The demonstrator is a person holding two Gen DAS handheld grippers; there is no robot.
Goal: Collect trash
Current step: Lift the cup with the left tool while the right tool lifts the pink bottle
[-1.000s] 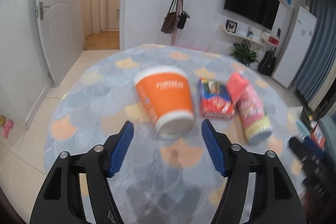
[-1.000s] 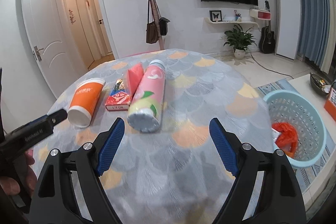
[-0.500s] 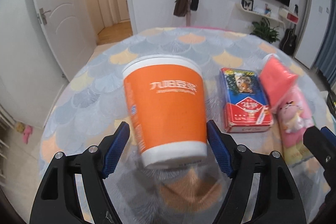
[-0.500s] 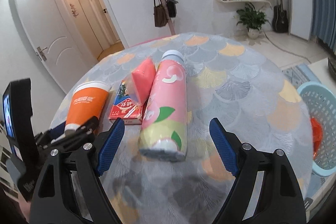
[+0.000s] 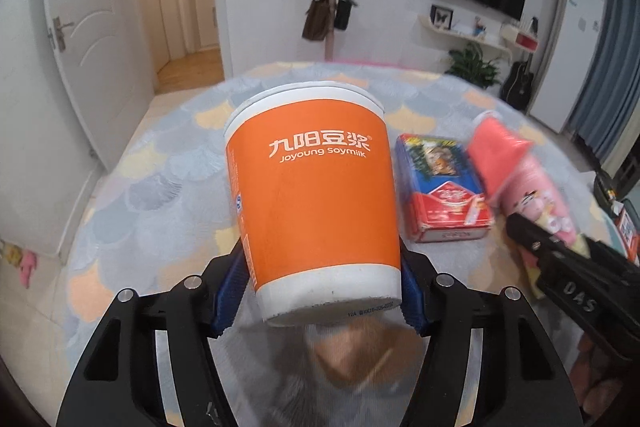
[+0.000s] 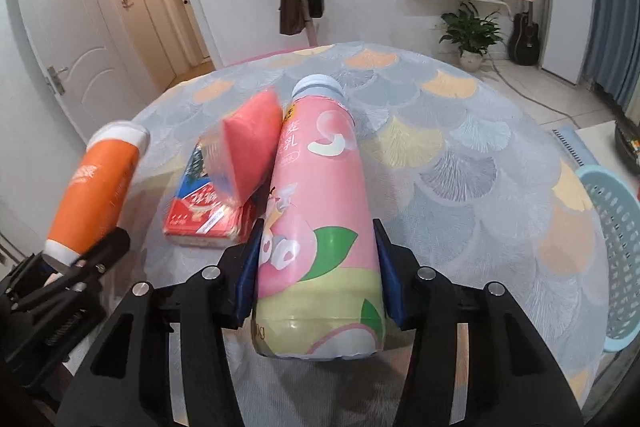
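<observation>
We are closing left tongs [image 5: 320, 291] on orange cup [image 5: 312, 195], right tongs [image 6: 318, 279] on pink bottle [image 6: 320, 219], pads touching both, blue basket [image 6: 616, 227] showing only rightward.

We see an orange cup [image 5: 316, 203] with white rim, white base band and white lettering. Right of it lies a red and blue carton [image 5: 440, 191], then a coral-red pouch [image 5: 496, 151]. The bottle [image 6: 320, 227] is pink with a green leaf, pale yellow bottom and white cap. The tablecloth [image 6: 460, 155] bears grey, yellow and peach fan scales. The basket [image 6: 616, 247] is light blue.
</observation>
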